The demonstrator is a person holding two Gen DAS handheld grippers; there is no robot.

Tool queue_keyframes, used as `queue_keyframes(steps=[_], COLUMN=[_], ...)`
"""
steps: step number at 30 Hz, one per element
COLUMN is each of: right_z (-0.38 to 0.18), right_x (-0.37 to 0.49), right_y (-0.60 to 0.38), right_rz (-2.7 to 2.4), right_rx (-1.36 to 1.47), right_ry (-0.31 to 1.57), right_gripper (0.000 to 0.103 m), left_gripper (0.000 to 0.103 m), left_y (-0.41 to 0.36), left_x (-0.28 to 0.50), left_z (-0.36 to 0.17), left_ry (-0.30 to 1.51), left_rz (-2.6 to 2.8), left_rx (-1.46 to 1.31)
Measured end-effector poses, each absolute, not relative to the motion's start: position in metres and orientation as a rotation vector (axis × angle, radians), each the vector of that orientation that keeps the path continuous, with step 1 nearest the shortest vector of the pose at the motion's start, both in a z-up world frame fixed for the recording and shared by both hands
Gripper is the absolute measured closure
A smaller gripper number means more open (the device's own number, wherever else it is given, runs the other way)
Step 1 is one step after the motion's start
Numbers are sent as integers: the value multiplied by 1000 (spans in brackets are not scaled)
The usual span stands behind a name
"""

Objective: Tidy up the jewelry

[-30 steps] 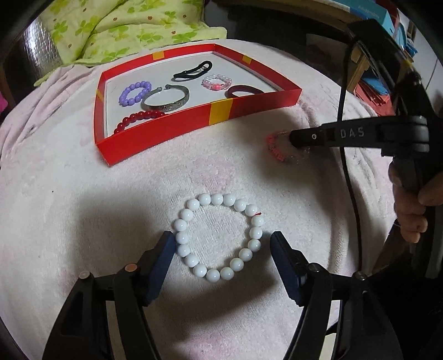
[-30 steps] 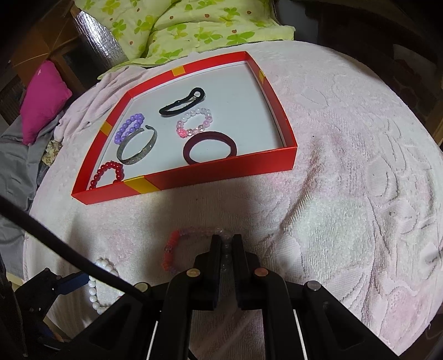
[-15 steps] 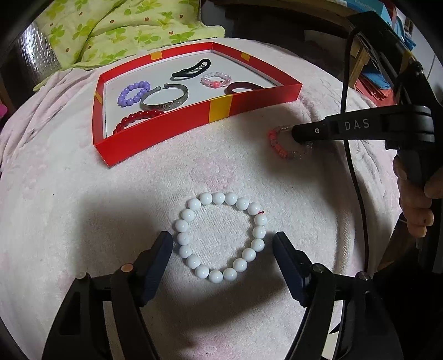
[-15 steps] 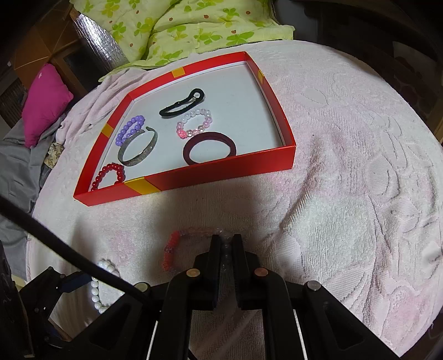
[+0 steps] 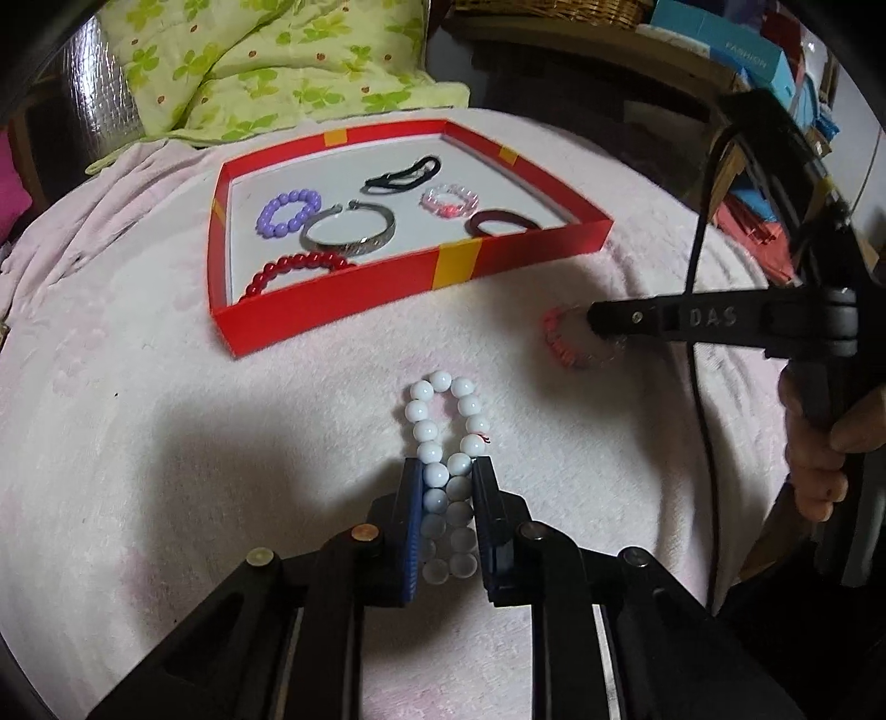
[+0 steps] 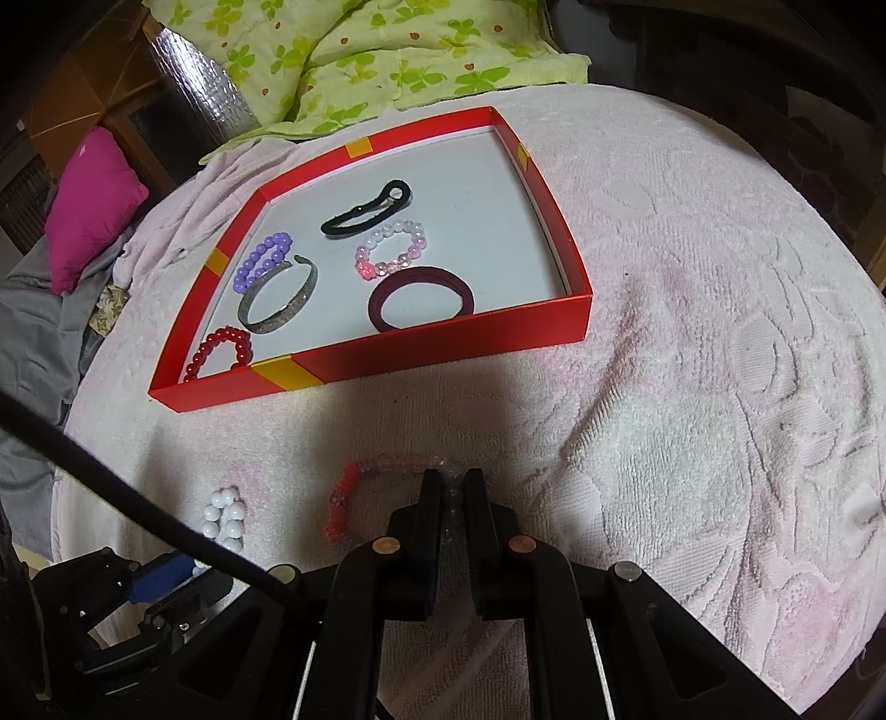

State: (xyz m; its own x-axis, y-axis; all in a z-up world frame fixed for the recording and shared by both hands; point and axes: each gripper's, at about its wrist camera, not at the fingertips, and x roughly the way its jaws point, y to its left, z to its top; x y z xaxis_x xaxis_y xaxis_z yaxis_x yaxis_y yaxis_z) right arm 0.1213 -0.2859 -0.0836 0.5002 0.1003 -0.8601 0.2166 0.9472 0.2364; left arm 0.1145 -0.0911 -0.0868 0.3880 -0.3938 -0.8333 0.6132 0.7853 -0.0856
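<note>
My left gripper (image 5: 446,476) is shut on a white bead bracelet (image 5: 443,421), squeezed into a narrow loop on the pink towel; it also shows in the right wrist view (image 6: 226,518). My right gripper (image 6: 453,482) is shut on a pink and clear bead bracelet (image 6: 354,487) lying on the towel; it shows in the left wrist view (image 5: 559,343) at the right gripper's tip (image 5: 595,321). A red tray (image 5: 459,266) (image 6: 443,346) sits beyond, holding several bracelets and hair ties.
In the tray lie a purple bead bracelet (image 5: 288,210), a silver bangle (image 5: 349,230), a red bead bracelet (image 5: 293,268), a black hair tie (image 5: 404,174), a pink bead bracelet (image 5: 449,199) and a maroon band (image 6: 422,299). A green pillow (image 6: 354,50) lies behind.
My left gripper has closed on the white bead bracelet, pressing the round loop into a narrow one. The right gripper stays shut on the pink bracelet.
</note>
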Motion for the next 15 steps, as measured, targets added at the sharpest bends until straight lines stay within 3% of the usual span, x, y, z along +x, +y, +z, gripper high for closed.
queue_keyframes(steps=[15], right_z=[-78], right_x=[119], right_y=[-274], right_rz=[-19], right_rx=[346], right_ry=[1038], right_gripper=[94], left_gripper=[84], left_y=[-80], left_x=[129], left_z=[-83], left_ry=[1000], left_rz=[-582], left_rx=[196])
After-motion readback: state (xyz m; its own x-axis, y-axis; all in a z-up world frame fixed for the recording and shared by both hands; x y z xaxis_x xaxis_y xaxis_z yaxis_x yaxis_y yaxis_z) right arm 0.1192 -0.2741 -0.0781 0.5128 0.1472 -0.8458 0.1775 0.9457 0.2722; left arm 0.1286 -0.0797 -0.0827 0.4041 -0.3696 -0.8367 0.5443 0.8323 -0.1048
